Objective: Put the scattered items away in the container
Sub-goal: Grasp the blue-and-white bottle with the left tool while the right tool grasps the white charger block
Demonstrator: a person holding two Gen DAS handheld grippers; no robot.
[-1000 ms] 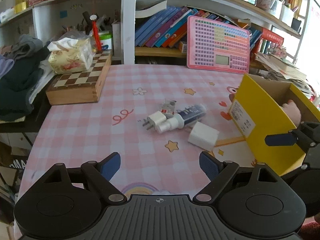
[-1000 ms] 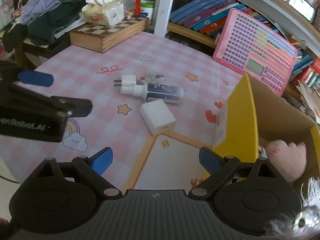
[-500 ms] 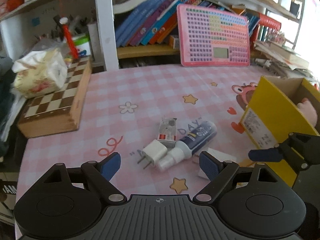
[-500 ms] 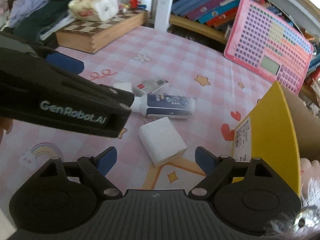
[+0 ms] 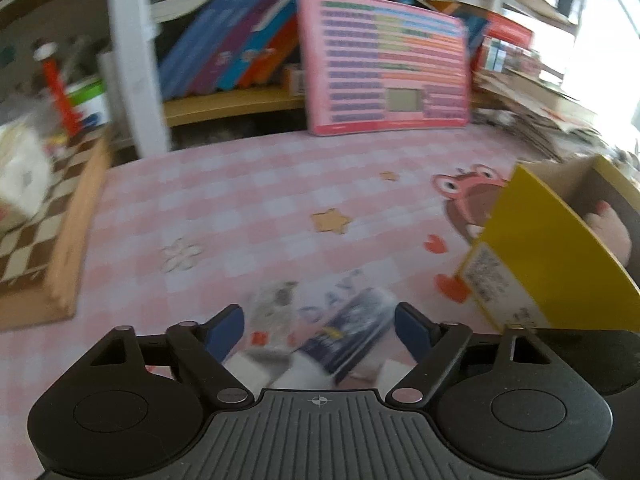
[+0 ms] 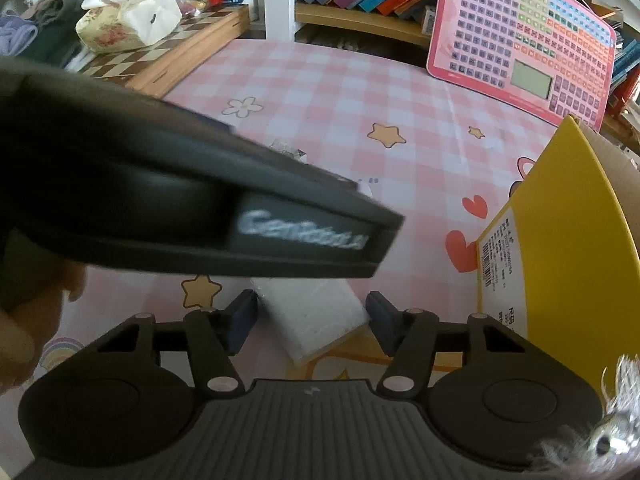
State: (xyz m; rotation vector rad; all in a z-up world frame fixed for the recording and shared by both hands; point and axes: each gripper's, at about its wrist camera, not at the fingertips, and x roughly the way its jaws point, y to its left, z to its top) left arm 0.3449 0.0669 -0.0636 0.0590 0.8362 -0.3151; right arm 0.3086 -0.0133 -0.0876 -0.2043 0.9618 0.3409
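Left gripper (image 5: pixel 319 330) jaws closing around dark blue tube (image 5: pixel 352 330), not yet clamped. Right gripper (image 6: pixel 311 318) jaws closing around white rectangular block (image 6: pixel 316 316), still apart.

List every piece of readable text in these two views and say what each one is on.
"GenRobot.AI", blurred: side of the left gripper, right wrist view.
"DAY", faint: printed on the pink tablecloth, left wrist view.
Too small: yellow box barcode label, pink keyboard toy keys.
Blurred: dark tube, book spines.
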